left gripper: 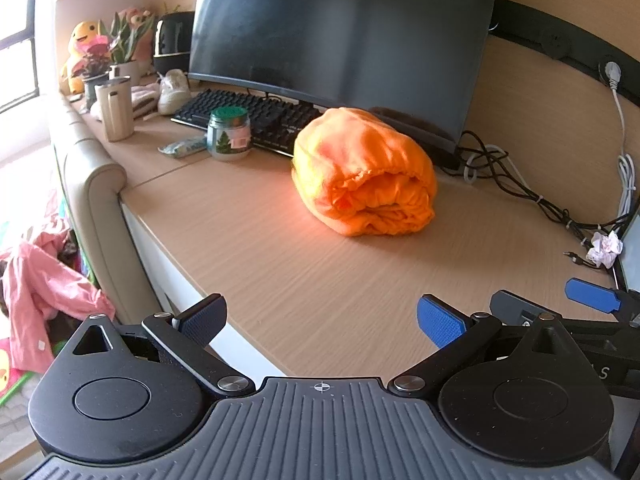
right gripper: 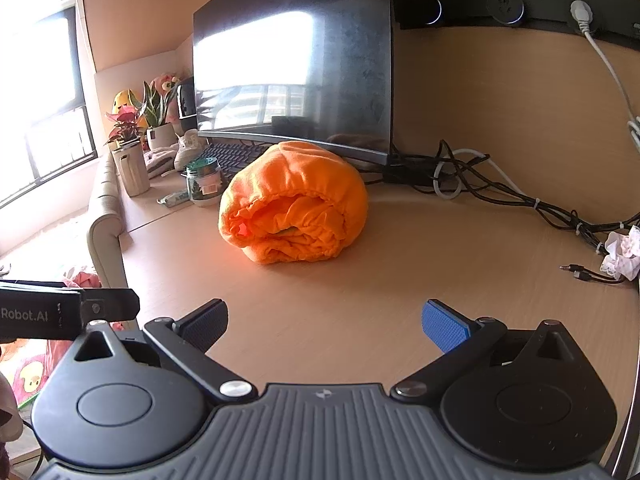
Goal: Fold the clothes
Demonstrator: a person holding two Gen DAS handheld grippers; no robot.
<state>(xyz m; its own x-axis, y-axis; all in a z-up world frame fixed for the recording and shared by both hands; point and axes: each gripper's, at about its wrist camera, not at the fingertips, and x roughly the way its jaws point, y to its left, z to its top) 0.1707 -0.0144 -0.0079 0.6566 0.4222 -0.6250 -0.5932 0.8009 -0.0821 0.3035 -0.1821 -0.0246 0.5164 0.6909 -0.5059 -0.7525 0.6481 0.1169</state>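
Observation:
An orange garment [left gripper: 362,172] lies rolled into a thick bundle on the wooden desk [left gripper: 280,264], in front of the monitor; the right wrist view shows the same orange bundle [right gripper: 294,202] with its rolled end facing me. My left gripper [left gripper: 320,320] hovers open near the desk's front edge, well short of the bundle, nothing between its fingers. My right gripper [right gripper: 324,326] is likewise open and empty, apart from the cloth. The right gripper's blue finger [left gripper: 592,294] shows at the far right of the left wrist view.
A dark monitor [left gripper: 340,36] and keyboard [left gripper: 248,116] stand behind the bundle. A green-lidded jar [left gripper: 229,134], beige cup [left gripper: 115,108], plants and a plush toy crowd the back left. Cables [right gripper: 500,196] and crumpled tissue [right gripper: 622,254] lie at right. Pink clothes [left gripper: 44,292] lie below the desk.

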